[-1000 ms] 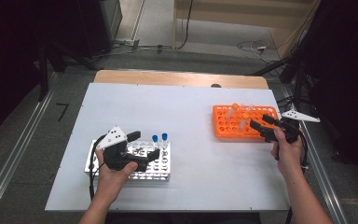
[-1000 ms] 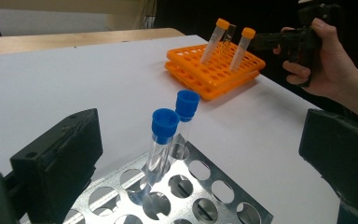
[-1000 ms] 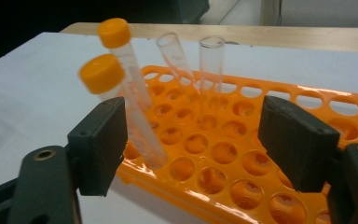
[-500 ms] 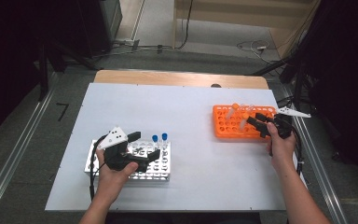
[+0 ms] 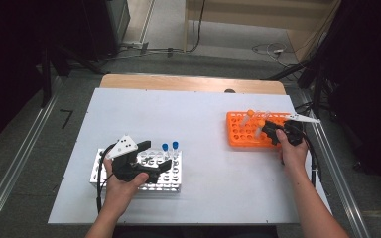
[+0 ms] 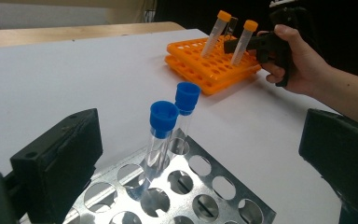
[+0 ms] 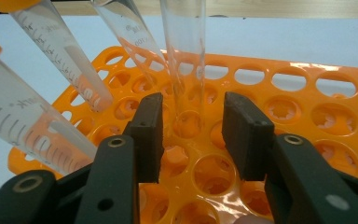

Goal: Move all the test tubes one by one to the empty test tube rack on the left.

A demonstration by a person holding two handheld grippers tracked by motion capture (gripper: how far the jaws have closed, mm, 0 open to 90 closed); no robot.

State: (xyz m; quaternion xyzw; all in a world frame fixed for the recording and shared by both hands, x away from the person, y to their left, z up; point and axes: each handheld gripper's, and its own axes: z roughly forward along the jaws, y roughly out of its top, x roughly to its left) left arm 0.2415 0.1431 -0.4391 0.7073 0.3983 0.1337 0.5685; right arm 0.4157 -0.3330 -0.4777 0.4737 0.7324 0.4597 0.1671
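A clear uncapped tube [image 7: 182,60] is seen standing upright in the orange rack [image 7: 307,88] at the bench's right, its long axis vertical, just ahead of and between the parted, empty jaws of the right gripper [image 7: 193,135]. The left gripper [image 5: 146,166] is held wide open, empty, over the metal rack [image 5: 171,181].

white table [image 5: 198,124] | metal rack [image 5: 168,184] near-left | orange rack [image 5: 238,131] right
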